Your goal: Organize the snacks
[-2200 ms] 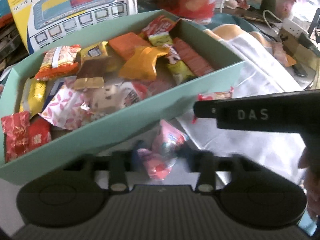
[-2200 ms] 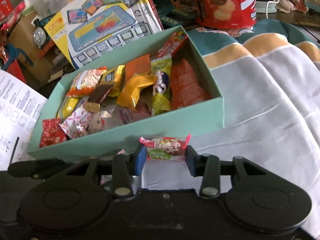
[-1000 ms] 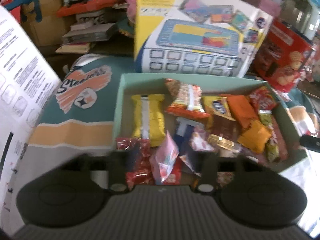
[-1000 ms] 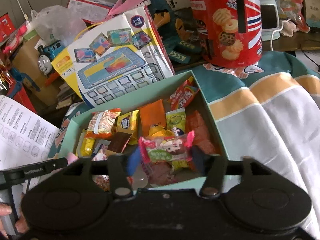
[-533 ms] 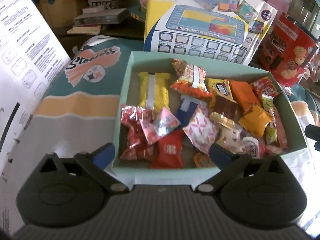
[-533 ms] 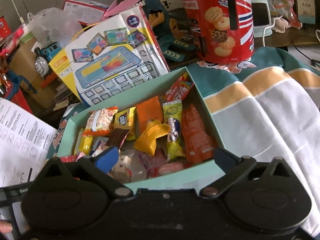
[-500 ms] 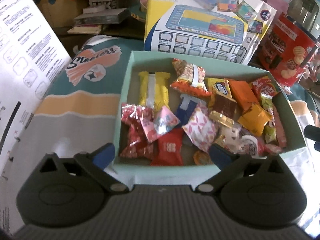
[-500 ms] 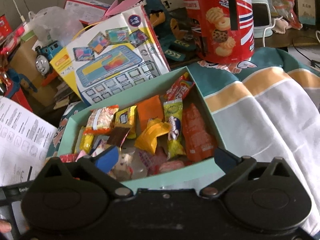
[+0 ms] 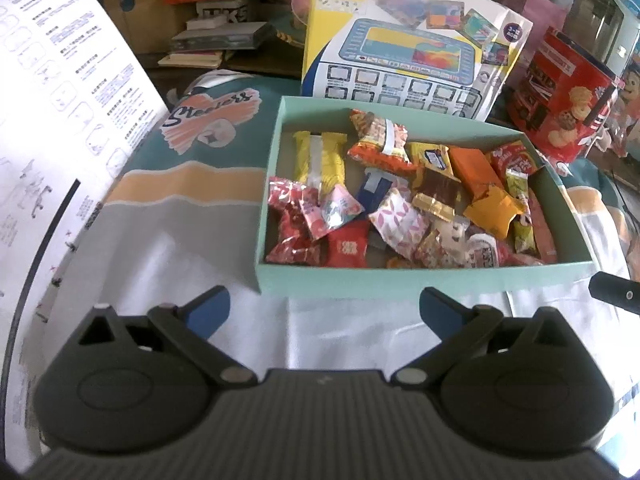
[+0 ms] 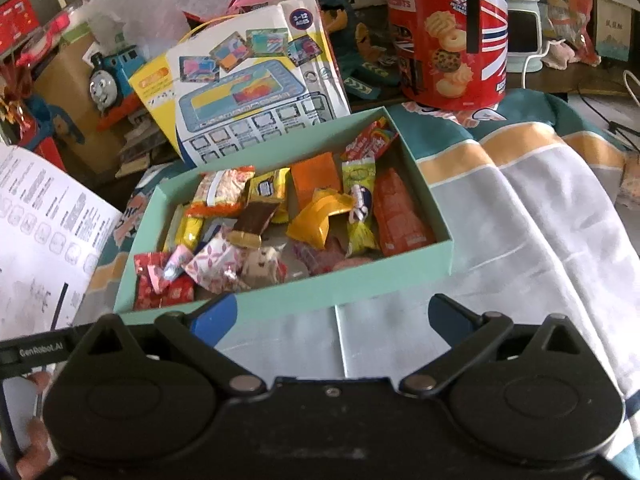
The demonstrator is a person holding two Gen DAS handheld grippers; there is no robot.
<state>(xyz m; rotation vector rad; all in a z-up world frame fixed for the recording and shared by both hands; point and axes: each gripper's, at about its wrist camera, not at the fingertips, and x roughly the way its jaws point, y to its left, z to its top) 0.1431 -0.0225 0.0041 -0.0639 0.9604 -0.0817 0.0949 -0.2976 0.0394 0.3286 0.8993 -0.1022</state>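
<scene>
Left wrist view puts your left gripper (image 9: 324,308) nearest, spread wide with nothing between its blue pads, hanging over the pale cloth (image 9: 168,264) just short of the box (image 9: 400,278). Past the pads stands the box's near wall, and behind it the snacks (image 9: 400,200) lie heaped inside: red foil packets at the near left corner, a pink flowered packet beside them, a yellow bar along the left wall, orange and brown wrappers toward the middle and right. At the right edge of this view a black tip of your other tool pokes in. A printed sheet (image 9: 52,128) curves up on the left. Behind the box leans a toy carton (image 9: 412,52), with a red biscuit tin (image 9: 564,92) to its right.

From the right wrist, your right gripper (image 10: 332,316) is likewise released and empty, its left pad just over the box's near wall (image 10: 360,280), the right pad over the cloth (image 10: 540,220). The box sits square on the striped cloth, snacks (image 10: 320,212) all within its walls. Farther back stand the carton (image 10: 256,80), the tin (image 10: 448,32), and a blue toy engine (image 10: 108,76) at the left.
</scene>
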